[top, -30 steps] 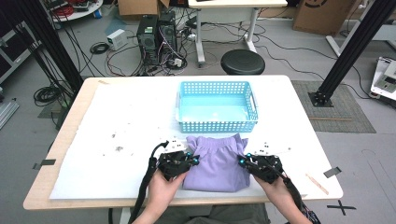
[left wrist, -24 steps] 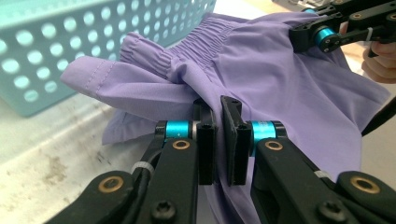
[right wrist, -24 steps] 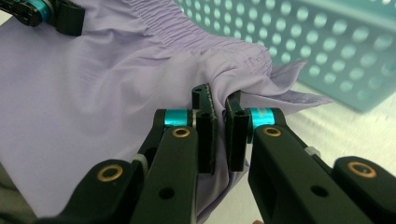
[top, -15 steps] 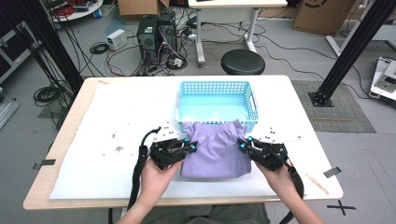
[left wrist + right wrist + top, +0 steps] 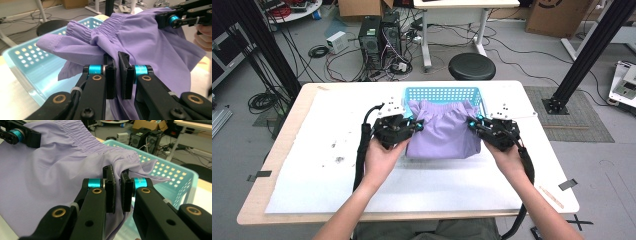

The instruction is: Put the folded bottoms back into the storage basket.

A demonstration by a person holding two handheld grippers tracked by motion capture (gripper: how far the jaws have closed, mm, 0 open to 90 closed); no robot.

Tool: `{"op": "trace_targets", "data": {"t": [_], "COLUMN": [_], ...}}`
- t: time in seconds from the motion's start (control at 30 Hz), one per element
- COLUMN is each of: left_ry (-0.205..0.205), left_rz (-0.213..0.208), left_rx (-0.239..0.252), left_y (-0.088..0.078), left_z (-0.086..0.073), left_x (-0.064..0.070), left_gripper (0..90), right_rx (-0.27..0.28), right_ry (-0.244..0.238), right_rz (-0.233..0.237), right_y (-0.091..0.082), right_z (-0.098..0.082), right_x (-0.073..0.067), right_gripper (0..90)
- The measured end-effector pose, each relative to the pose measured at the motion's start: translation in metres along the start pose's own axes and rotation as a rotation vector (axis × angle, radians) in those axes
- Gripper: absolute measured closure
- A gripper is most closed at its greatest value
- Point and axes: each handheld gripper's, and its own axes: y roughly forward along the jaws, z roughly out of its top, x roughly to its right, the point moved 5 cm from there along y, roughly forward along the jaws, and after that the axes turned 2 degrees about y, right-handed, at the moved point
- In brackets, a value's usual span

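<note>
A lilac pair of shorts (image 5: 443, 129) with an elastic waistband hangs stretched between my two grippers, lifted off the table in front of the light blue perforated basket (image 5: 442, 93). My left gripper (image 5: 418, 126) is shut on the cloth's left edge, and in the left gripper view its jaws (image 5: 117, 75) pinch a fold of the shorts (image 5: 150, 42). My right gripper (image 5: 471, 123) is shut on the right edge; the right gripper view shows its jaws (image 5: 117, 192) clamped on the shorts (image 5: 50, 170) with the basket (image 5: 175, 175) behind. The cloth hides most of the basket's inside.
A white mat (image 5: 337, 165) covers the wooden table (image 5: 257, 200). Beyond the far edge stand a black stool (image 5: 471, 65), computer towers (image 5: 379, 37) and loose cables on the floor. Black frame posts (image 5: 587, 50) rise at both sides.
Both grippers have risen and moved away from the person toward the basket, carrying the shorts off the mat; the cloth now covers the basket's near side.
</note>
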Motion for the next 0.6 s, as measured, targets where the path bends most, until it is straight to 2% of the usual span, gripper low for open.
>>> {"op": "trace_targets", "data": {"t": [0.1, 0.23, 0.3, 0.37, 0.47, 0.6], "left_ry": [-0.004, 0.007, -0.018, -0.016, -0.035, -0.034], "left_rz": [0.02, 0.071, 0.073, 0.094, 0.117, 0.144], "left_rx": [-0.003, -0.023, -0.011, -0.014, -0.012, -0.008], "left_y": [0.011, 0.029, 0.037, 0.046, 0.06, 0.076], "left_z": [0.007, 0.013, 0.014, 0.015, 0.015, 0.015], "left_x": [-0.011, -0.029, -0.037, -0.045, -0.058, -0.072], "left_gripper": [84.9, 84.9, 84.9, 84.9, 84.9, 85.0], "right_rx": [0.0, -0.016, -0.019, -0.028, -0.031, -0.033], "right_ry": [0.007, 0.02, 0.026, 0.032, 0.046, 0.031], "right_rz": [-0.017, -0.042, -0.051, -0.065, -0.072, -0.099], "right_y": [0.011, 0.03, 0.04, 0.049, 0.062, 0.08], "right_z": [0.007, 0.014, 0.016, 0.019, 0.023, 0.028], "right_x": [0.011, 0.028, 0.037, 0.045, 0.056, 0.068], "right_gripper": [85.9, 85.8, 85.8, 85.8, 85.8, 85.8]}}
